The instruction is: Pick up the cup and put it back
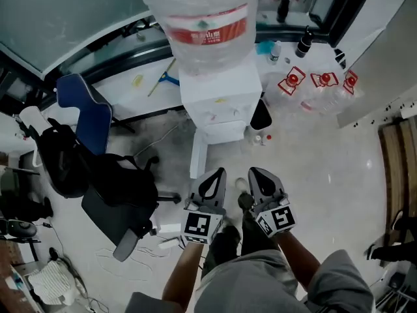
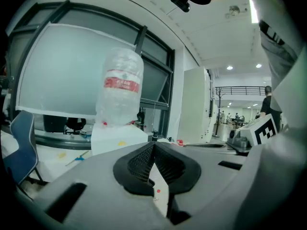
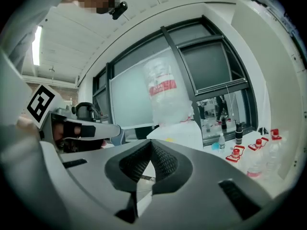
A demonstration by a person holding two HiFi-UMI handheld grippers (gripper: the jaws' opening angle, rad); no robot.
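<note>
Left gripper and right gripper both have jaws pressed together on nothing, held side by side and facing the dispenser ahead, about equally near it; no cup is discernible in any view, so its bearing is undetermined.

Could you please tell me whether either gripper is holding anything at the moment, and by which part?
Nothing is held: the left gripper and the right gripper both have their jaws closed together with nothing between them.
</note>
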